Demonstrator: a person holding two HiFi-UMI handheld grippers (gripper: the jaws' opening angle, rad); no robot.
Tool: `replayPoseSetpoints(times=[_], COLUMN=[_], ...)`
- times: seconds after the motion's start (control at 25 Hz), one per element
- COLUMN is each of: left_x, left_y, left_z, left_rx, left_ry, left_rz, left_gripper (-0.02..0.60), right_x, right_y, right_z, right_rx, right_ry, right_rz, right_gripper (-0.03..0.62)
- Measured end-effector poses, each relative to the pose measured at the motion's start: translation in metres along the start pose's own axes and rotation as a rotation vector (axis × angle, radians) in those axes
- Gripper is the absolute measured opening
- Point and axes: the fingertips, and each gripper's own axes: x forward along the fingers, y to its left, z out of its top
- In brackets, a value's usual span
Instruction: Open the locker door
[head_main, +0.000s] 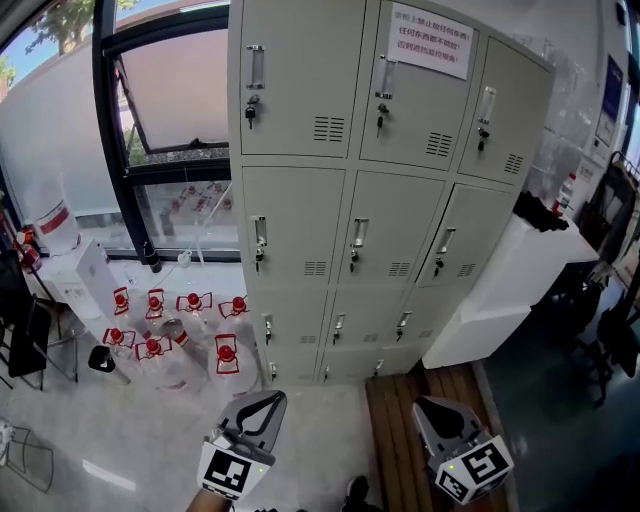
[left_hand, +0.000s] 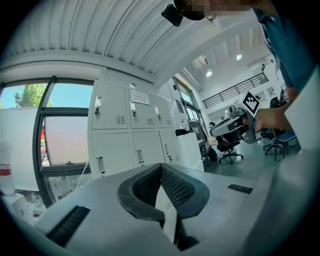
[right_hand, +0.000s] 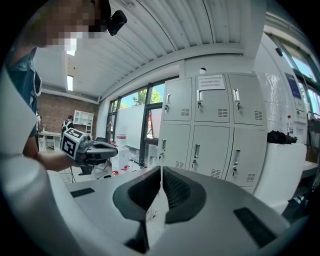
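Both tools sit low, well short of the locker bank, which stands upright ahead with its front facing the person. Every locker door shows flush and shut, each taller than wide, with slim handles running vertically. A paper notice is stuck on the top middle door. The left hand-held gripper points at the lockers with its jaws pressed together on nothing. The right hand-held gripper is likewise closed and empty, aimed the same way. Red-capped bottles stand on the floor to the left.
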Motion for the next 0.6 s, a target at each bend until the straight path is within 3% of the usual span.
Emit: replayPoseSetpoints(times=[0.6], left_x=[0.056], left_y=[0.027], left_z=[-0.006], left_rx=[0.014], left_ry=[0.068], left_rz=[0.148], left_gripper=[0.017], right_x=[0.083], right_y=[-0.066], right_z=[0.006], right_rx=[0.009], right_ry=[-0.033], right_rz=[0.173], right_gripper=[0.038])
